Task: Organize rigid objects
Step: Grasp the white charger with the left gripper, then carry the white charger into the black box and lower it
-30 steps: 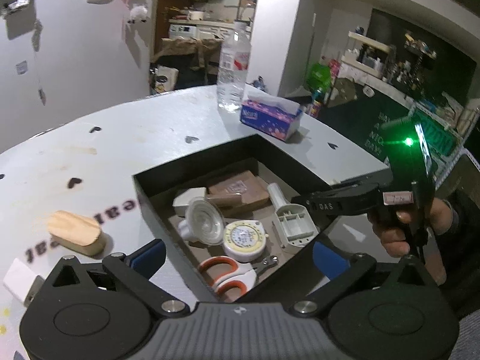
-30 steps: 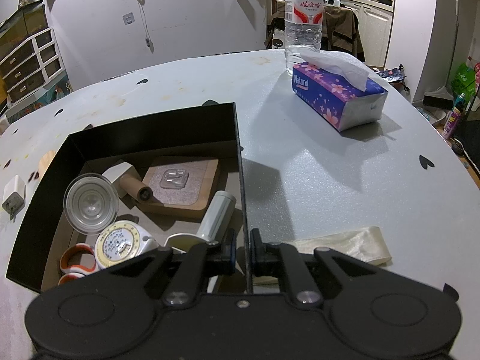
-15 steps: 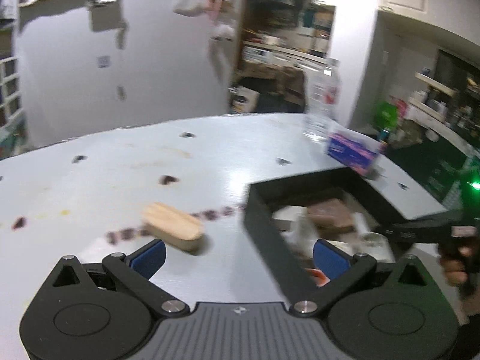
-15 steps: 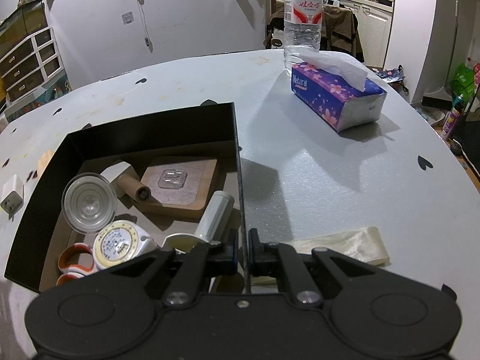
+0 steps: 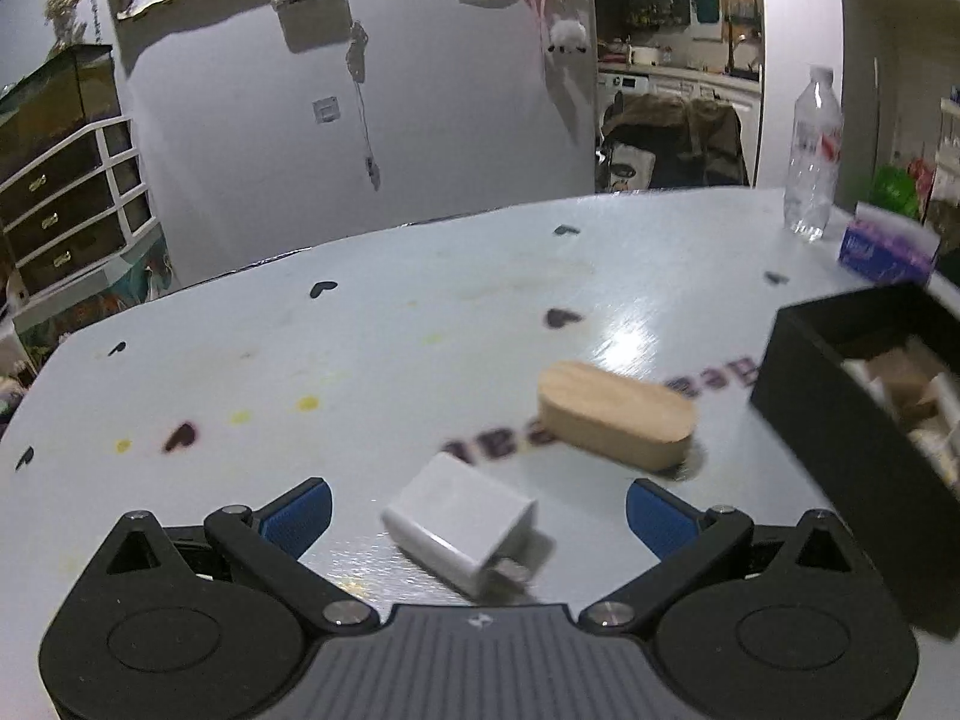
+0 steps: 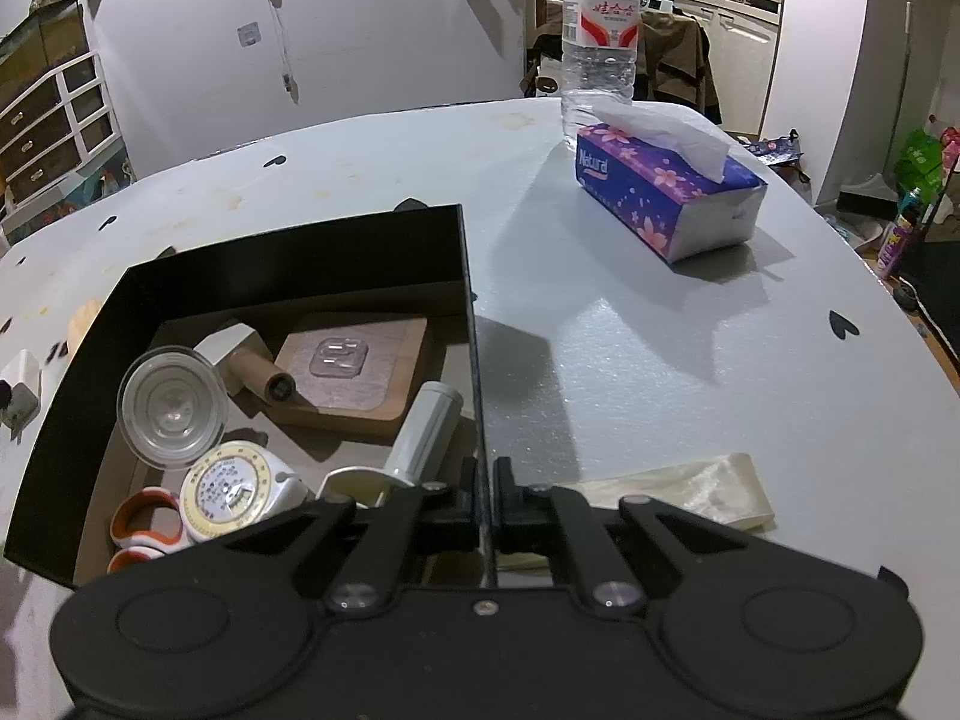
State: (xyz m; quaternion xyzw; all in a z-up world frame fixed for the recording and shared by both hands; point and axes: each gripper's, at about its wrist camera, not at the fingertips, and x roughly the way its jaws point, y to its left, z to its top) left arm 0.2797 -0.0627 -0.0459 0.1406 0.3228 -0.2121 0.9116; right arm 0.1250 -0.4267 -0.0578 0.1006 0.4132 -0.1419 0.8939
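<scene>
My left gripper (image 5: pixel 477 507) is open, its blue pads on either side of a white charger plug (image 5: pixel 461 522) lying on the white table (image 5: pixel 360 360). A rounded wooden block (image 5: pixel 615 415) lies just beyond it. The black box (image 6: pixel 288 258) holds scissors (image 6: pixel 144 531), a round timer (image 6: pixel 231 489), a clear lid (image 6: pixel 171 405), a wooden board (image 6: pixel 354 369) and a white tube (image 6: pixel 426 429). My right gripper (image 6: pixel 485 495) is shut on the box's right wall. The box also shows in the left wrist view (image 5: pixel 840 420), at the right.
A purple tissue box (image 6: pixel 666 198) and a water bottle (image 6: pixel 600 30) stand at the far side of the table. A folded clear plastic bag (image 6: pixel 678 492) lies right of the box. The charger also shows left of the box (image 6: pixel 21 378).
My left gripper has swung left from over the box to the charger plug and wooden block. My right gripper has stayed clamped on the box wall.
</scene>
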